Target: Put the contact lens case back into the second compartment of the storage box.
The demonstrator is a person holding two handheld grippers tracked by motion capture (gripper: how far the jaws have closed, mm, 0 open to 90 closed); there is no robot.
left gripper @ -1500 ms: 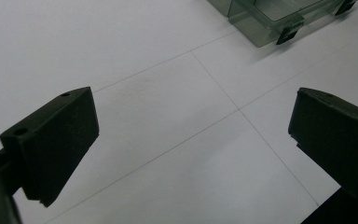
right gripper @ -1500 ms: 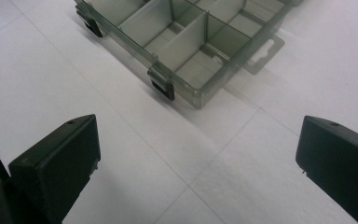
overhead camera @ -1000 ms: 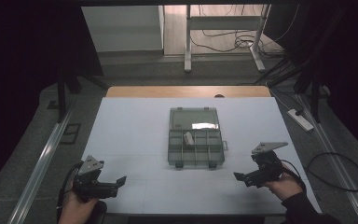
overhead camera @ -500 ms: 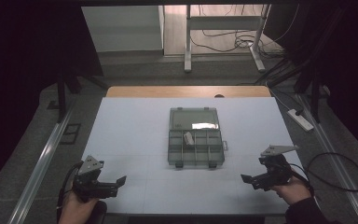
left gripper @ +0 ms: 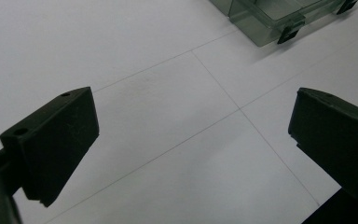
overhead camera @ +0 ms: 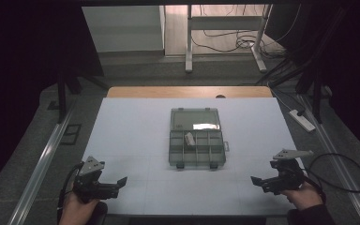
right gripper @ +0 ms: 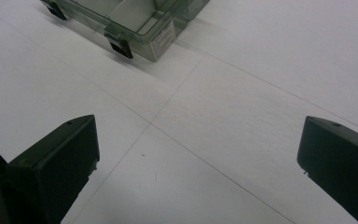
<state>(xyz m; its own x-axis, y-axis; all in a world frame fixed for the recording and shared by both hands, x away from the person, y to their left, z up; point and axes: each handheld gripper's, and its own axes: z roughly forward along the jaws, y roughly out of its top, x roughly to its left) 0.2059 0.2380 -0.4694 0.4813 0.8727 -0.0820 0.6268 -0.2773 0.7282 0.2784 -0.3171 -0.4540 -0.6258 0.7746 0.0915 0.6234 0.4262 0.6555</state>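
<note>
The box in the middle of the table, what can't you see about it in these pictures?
- High view: the small pale piece in the clear box is too small to identify.
- High view: glare on the open lid hides its surface.
- Left gripper view: the top edge cuts off all but a corner of the box.
- Right gripper view: the label on the box's side is too blurred to read.

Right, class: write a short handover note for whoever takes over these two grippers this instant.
Left gripper: jaws wide open, holding nothing, at the near left of the white table.
Right gripper: jaws wide open, holding nothing, at the near right.
The clear compartment box sits mid-table with its lid open; a small pale piece lies in a back compartment.
Done: nothing that can be told beyond the open lid.
Left: probably reach for the box; neither gripper touches it.
</note>
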